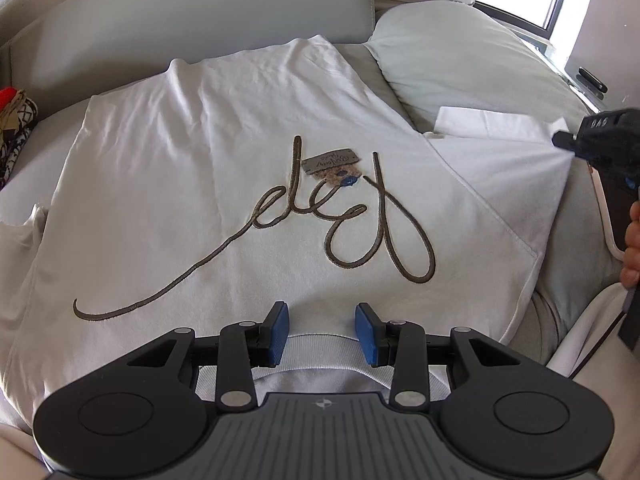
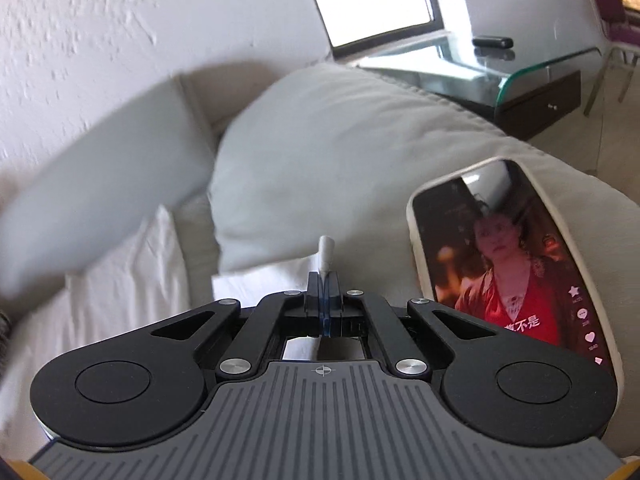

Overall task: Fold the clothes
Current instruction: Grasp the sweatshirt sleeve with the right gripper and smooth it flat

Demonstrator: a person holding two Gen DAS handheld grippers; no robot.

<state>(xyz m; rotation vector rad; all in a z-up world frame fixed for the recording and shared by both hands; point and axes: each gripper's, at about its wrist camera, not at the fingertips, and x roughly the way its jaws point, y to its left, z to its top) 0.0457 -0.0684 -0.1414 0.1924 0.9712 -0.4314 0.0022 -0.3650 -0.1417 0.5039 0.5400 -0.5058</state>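
A white sweatshirt (image 1: 200, 160) lies flat on a pale sofa, front up, with brown cursive stitching (image 1: 340, 220) and a hang tag (image 1: 332, 160) on its chest. My left gripper (image 1: 322, 320) hovers over the ribbed collar (image 1: 320, 348); its blue pads (image 1: 280, 332) stand apart with nothing pinched. At the right, my right gripper (image 1: 560, 140) grips the edge of the sleeve (image 1: 500, 168). In the right wrist view that gripper (image 2: 323, 280) is shut, and a small fold of white sleeve fabric (image 2: 324, 252) pokes out past the pads.
A grey-white pillow (image 2: 320, 160) rests against the sofa arm beyond the sleeve. A phone (image 2: 512, 260) with its screen lit leans at the right. A glass side table (image 2: 500, 68) with a dark remote (image 2: 492, 43) stands by the window. A patterned cloth (image 1: 16, 128) lies far left.
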